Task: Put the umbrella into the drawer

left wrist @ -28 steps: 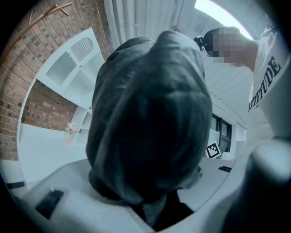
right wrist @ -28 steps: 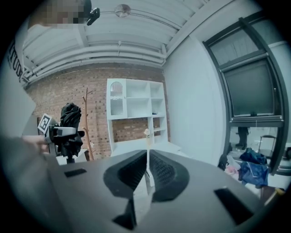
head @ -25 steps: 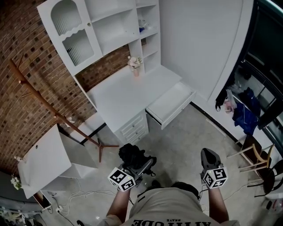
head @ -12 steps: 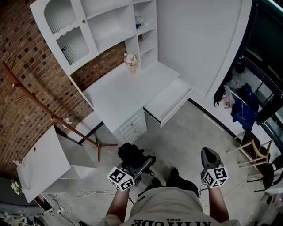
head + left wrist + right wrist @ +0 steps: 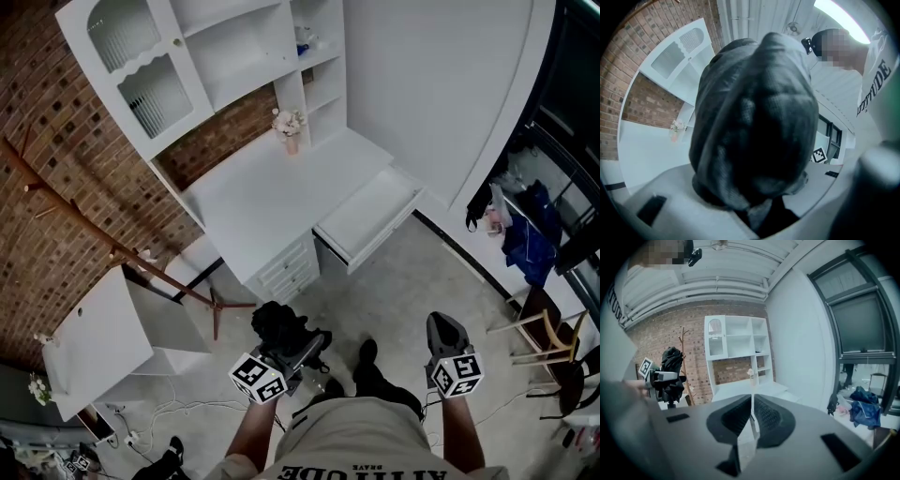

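**Umbrella clamped in the left gripper, well apart from the open drawer**

At the far left of the head view, a wooden coat stand (image 5: 112, 246) slanted across the brick wall, and its upper end ran off the edge of the frame. To its right stood the white desk (image 5: 262, 197), with a small vase of flowers (image 5: 290, 131) at the back.

Below the desk, close to the person's body, the left gripper (image 5: 298, 349) held the folded black umbrella (image 5: 279, 326), its jaws spread wide around the bundle. In the left gripper view the dark fabric filled nearly the whole frame. It covered the pads, so exactly where they pressed could not be made out.

The drawer (image 5: 367, 217) stood pulled out at the desk's right end, its rear part hidden under the desktop.

Farthest right, the right gripper (image 5: 444, 330) carried nothing, and its jaws were pressed together.
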